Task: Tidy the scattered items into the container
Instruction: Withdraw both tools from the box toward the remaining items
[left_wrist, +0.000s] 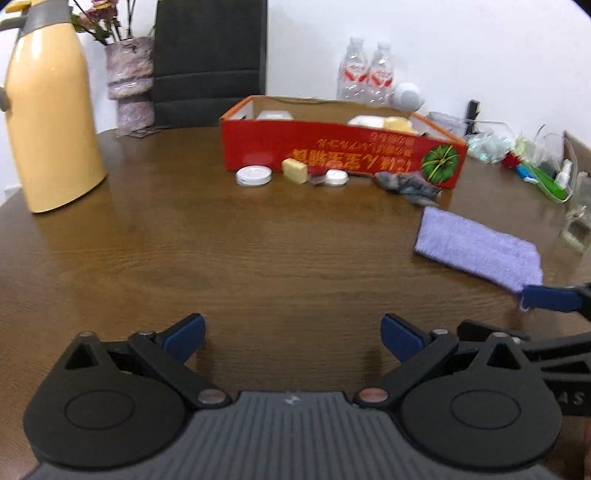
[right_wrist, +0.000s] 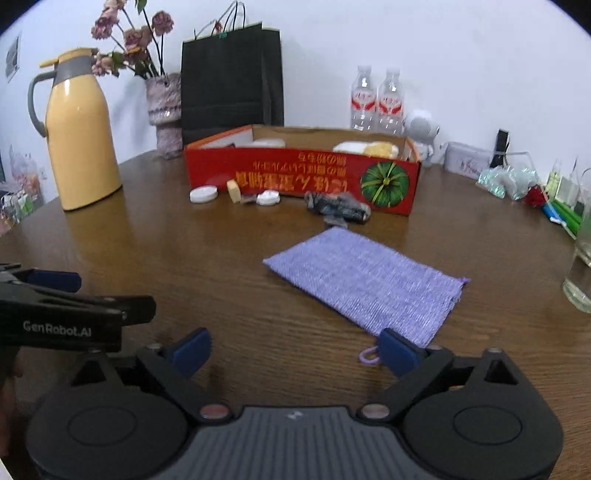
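The red box (right_wrist: 303, 177) stands on the wooden surface (right_wrist: 221, 258), its long axis running left to right in both wrist views, its printed long side facing the cameras with the lettering upside down. Pale items lie inside it, toward each end.

Along the foot of that near side lie the scattered things: a white disc (right_wrist: 203, 194) near the box's left end, a yellow block (right_wrist: 233, 191) just right of it, a smaller white disc (right_wrist: 268, 198) further right with a small dark scrap touching it, and a dark crumpled wrapper (right_wrist: 338, 206) below the green emblem at the box's right end.

A purple cloth (right_wrist: 365, 280) lies flat on the near side of the box, its long axis running diagonally, from the far corner near the wrapper down toward the right hand-held gripper (right_wrist: 295, 350).

The right hand-held gripper has its jaws wide apart and holds nothing; its right fingertip (right_wrist: 400, 350) sits at the cloth's near corner, beside a small loop. The left hand-held gripper (left_wrist: 293, 338) is spread fully and empty over bare wood, well short of the box.
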